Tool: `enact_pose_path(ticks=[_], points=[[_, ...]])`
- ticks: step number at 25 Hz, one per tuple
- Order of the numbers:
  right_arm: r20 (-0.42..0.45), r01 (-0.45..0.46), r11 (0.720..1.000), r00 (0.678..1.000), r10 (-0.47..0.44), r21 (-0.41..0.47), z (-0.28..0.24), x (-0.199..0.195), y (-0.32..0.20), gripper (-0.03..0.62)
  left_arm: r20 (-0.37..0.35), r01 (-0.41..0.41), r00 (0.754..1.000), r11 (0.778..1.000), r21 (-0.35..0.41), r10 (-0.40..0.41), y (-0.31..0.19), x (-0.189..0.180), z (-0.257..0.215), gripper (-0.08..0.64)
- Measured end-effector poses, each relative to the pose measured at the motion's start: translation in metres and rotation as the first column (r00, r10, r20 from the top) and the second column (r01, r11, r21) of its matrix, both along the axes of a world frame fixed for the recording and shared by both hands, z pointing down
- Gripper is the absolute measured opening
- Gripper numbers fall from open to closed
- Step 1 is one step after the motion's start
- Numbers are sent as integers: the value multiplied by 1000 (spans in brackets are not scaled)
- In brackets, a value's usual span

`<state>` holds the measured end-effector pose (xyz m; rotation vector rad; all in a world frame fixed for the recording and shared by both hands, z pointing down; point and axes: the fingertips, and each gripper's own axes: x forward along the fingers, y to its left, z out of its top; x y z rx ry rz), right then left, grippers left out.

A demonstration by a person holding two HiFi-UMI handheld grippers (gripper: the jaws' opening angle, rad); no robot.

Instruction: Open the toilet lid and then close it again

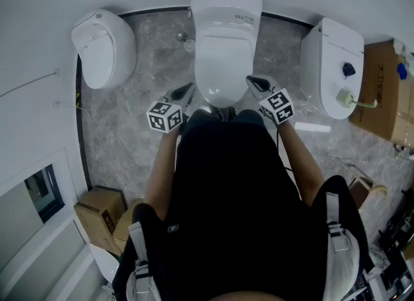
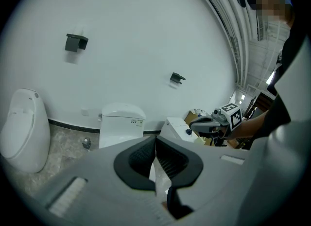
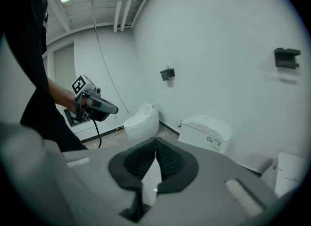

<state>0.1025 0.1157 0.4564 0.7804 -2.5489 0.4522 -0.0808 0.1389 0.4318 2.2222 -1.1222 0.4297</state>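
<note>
Both your grippers are closed and empty. Your left gripper [image 1: 187, 89] has its jaws pressed together with nothing between the pads, and your right gripper [image 1: 251, 80] is the same.

The toilet [image 1: 223, 47] sits top centre of the head view. Its lid [image 1: 223, 66] is down and the tank [image 1: 226, 5] is against the wall behind it. You're standing right at the front of the bowl. The left gripper's tip is just off the lid's lower-left edge and the right tip is at its lower-right edge. The head view doesn't show whether either one touches. Both point up-frame towards the tank, angled inward.

In the left gripper view the tank is just above the closed jaws, slightly left of centre, and your right gripper shows at mid right. In the right gripper view the tank is right of centre and your left gripper is at mid left.

- A rounded white toilet [image 1: 103, 47] is at the upper left of the head view, well apart from the task toilet.
- Another white toilet [image 1: 331, 66] is at the upper right, with a cardboard box [image 1: 381, 92] just beside it at the right edge.
- More boxes [image 1: 100, 209] are at the lower left.
- Two dark wall brackets [image 2: 75, 42] are visible in both gripper views.
- The floor is grey marble tile [image 1: 126, 131].
</note>
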Motion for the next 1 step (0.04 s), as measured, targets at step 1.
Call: enact_pose_path(ticks=[1], points=[[-1, -5, 1000, 1000, 5, 6, 1, 2, -2, 5, 3, -3, 1000, 1000, 3, 3, -2, 0, -1, 12]])
